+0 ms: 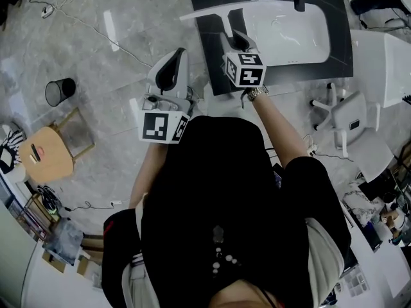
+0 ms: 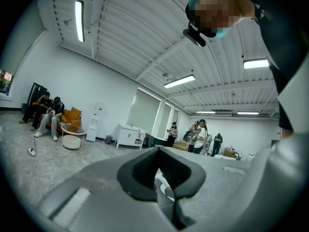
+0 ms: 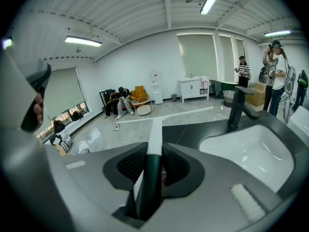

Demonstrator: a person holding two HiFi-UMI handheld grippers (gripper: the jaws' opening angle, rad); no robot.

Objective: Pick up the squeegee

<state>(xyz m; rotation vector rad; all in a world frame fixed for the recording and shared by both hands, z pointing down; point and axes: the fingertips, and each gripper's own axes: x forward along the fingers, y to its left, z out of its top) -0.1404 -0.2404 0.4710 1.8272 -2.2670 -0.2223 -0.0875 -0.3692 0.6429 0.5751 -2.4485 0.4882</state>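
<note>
The person's black top [image 1: 218, 191] fills the bottom of the head view, with both arms reaching forward. The right gripper [image 1: 238, 40] is clamped on the squeegee [image 1: 225, 22], a T-shaped tool with a dark grip, a white shaft and a long, thin white bar across its far end. It is over the left part of the dark countertop [image 1: 215, 63], beside the white sink [image 1: 289, 27], and the bar's left end juts past the counter edge. Only the right gripper view shows the hold itself: the pads [image 3: 176, 166] press on the dark part of the handle. I cannot tell whether the tool touches the counter. The left gripper [image 1: 174, 59] is over the floor. Its own view shows its jaws closed together and empty, and looks across the room at distant people [image 2: 48, 112].
</note>
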